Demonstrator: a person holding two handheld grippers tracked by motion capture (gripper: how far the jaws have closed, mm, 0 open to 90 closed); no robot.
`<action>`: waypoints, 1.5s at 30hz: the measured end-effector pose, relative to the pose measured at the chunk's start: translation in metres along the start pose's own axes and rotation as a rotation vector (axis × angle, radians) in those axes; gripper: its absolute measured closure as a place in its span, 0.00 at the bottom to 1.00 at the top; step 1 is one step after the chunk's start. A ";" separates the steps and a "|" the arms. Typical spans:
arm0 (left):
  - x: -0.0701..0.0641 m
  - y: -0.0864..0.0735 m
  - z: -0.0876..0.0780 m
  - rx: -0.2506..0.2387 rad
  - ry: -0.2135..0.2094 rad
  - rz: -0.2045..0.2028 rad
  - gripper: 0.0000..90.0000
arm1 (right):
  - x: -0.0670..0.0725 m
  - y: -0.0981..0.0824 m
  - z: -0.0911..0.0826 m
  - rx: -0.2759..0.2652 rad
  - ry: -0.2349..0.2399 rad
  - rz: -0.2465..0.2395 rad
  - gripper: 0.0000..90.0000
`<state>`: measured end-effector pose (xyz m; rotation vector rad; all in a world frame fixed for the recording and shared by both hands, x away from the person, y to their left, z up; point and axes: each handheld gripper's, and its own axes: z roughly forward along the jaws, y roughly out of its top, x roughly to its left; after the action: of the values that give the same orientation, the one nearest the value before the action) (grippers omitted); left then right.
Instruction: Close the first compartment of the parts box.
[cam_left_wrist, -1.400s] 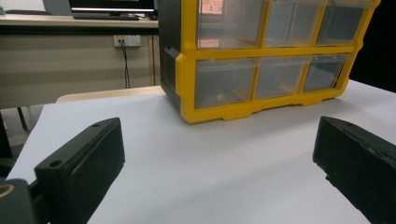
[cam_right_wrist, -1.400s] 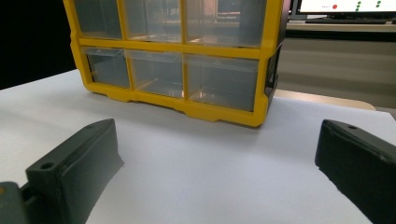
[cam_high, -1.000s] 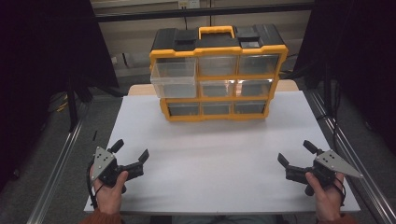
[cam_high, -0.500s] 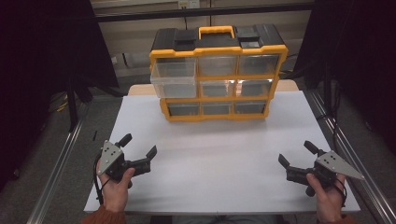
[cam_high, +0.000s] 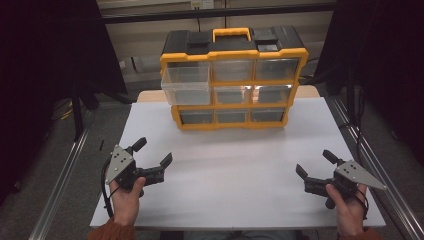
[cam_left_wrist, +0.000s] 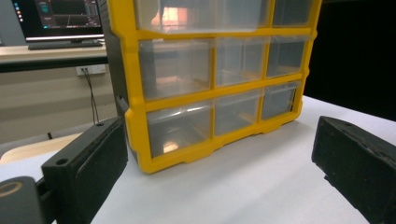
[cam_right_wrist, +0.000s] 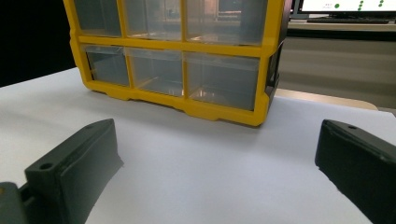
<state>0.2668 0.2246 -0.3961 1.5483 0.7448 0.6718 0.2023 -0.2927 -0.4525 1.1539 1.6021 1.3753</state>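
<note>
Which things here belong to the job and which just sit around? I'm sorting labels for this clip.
In the job:
- organizer box, yellow frame, clear drawers
- pulled-out top-left drawer
- left gripper, open
- right gripper, open
- white table

Just about:
- monitor behind
- keyboard on the rear desk

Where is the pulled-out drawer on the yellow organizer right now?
In the high view, the clear plastic drawer juts from the top-left slot of the yellow-framed organizer box, at the far middle of the white table.

Yellow-and-black organizer (cam_high: 232, 80) with clear drawers, white table (cam_high: 240, 165), black tongs (cam_high: 152, 157)
</note>
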 end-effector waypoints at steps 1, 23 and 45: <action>-0.001 0.002 0.001 -0.005 -0.010 0.009 0.04 | 0.000 0.000 0.001 -0.002 0.001 0.000 0.00; -0.011 0.031 0.028 -0.011 -0.129 0.089 0.06 | 0.000 -0.001 0.000 -0.005 -0.005 0.006 0.00; -0.018 0.043 0.032 -0.039 -0.185 0.104 0.43 | 0.005 0.001 -0.001 -0.004 0.012 -0.019 0.00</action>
<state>0.2833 0.1878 -0.3565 1.5972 0.5127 0.6058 0.2003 -0.2885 -0.4514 1.1275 1.6135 1.3754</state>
